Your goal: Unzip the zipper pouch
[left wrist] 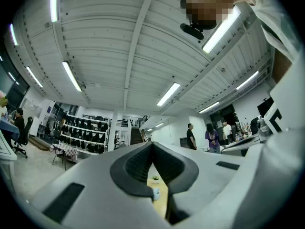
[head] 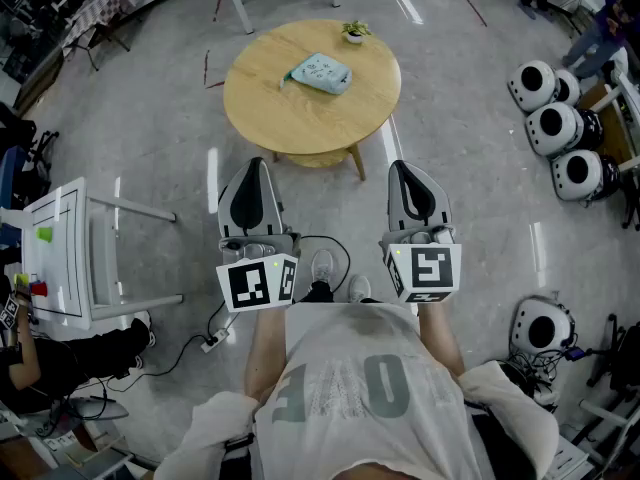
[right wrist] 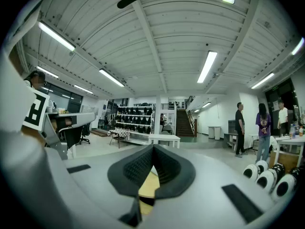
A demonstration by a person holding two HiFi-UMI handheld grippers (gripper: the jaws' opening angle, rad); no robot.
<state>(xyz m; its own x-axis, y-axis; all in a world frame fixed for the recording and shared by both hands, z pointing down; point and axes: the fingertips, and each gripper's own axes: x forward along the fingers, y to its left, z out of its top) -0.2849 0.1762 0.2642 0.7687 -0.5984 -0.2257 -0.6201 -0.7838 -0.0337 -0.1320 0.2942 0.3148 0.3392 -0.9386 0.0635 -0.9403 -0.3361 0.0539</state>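
**Both jaws shut, pouch lies well ahead**

The left gripper [head: 252, 171] and the right gripper [head: 404, 173] are held side by side over the floor, just short of the near edge of the round tabletop [head: 290, 123]. On each gripper the jaws are closed, with the pads meeting at the tips. Nothing is caught between them. Behind the tips only a narrow slit is left, and the wooden top shows through it.

The pouch [head: 318, 72] lies flat on the tabletop, well ahead of both pairs of jaws. It is ahead and to the right of the left jaws, and ahead and to the left of the right jaws. Neither pair touches it.

A small plant [head: 354, 33] stands beyond the pouch, farther still from the jaws and nearer the right pair's side.
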